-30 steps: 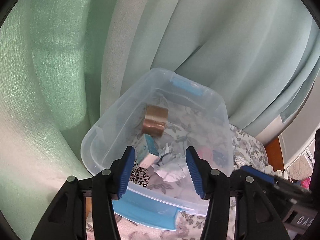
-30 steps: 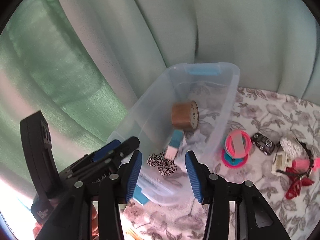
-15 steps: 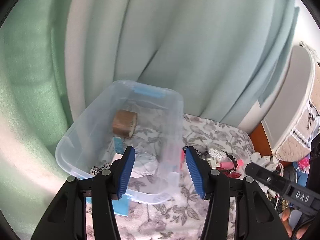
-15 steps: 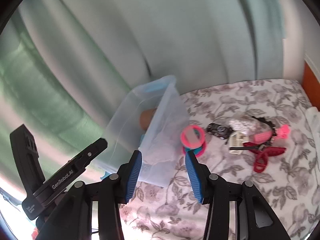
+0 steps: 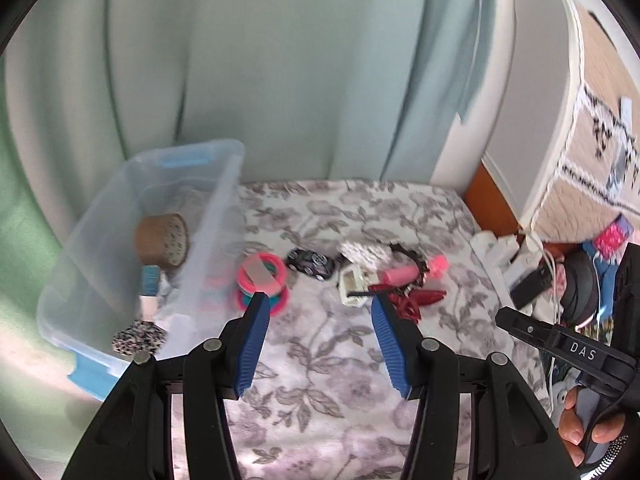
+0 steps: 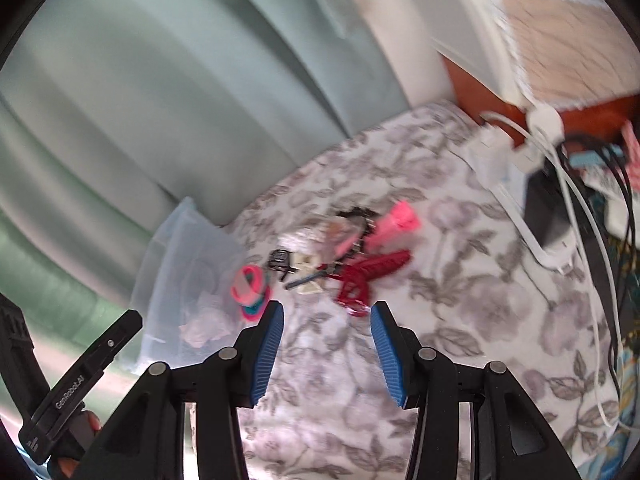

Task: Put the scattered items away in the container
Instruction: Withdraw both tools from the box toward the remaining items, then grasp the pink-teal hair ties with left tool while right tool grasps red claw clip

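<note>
both claws stood apart and empty, left claw just short of pink-and-teal hair rings, clear plastic container to its left, right claw near red clip

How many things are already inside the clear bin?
4 visible in the clear bin: brown tape roll at the back, blue-white stick, crumpled paper, spotted scrunchie in front. More may be hidden.

Home bedroom, floral bedspread, pale green curtains, wooden bedside furniture

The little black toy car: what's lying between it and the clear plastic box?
A stack of pink and teal rings lies between the toy car and the box, right by the box wall; the left wrist view shows it best.
</note>
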`<state>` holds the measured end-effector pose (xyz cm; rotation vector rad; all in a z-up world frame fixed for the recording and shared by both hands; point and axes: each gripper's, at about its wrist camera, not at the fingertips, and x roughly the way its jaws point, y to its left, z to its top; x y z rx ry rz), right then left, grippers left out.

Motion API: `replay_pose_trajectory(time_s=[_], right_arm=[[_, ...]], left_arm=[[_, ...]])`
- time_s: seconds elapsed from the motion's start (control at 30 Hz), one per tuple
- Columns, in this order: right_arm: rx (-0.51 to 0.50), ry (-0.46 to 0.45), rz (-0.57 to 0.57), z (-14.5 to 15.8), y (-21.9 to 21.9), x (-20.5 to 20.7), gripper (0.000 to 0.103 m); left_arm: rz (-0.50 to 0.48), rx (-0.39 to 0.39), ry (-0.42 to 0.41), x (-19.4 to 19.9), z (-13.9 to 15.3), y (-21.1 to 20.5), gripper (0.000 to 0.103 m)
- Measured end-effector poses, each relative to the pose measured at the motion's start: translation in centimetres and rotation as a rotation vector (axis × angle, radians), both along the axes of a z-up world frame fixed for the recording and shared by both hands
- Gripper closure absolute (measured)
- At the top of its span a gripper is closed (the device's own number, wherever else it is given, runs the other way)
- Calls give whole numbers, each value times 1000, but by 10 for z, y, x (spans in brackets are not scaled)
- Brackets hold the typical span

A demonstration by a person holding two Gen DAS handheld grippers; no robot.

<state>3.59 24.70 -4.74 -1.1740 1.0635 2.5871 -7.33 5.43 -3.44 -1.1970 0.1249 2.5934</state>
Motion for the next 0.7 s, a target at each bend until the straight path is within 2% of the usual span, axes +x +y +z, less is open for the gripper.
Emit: replay_pose_trajectory(time_s=[0.17, 0.37, 0.7], right_arm=[[-32, -54, -7, -29, 15, 0, 54], [-44, -99, 52, -53, 5, -14, 54], [-19, -176, 142, -84, -12, -63, 54]], left_arm=[[-14, -44, -67, -12, -31, 19, 49], [34, -68, -135, -31, -64, 14, 49], [51, -52, -185, -68, -94, 8, 49]])
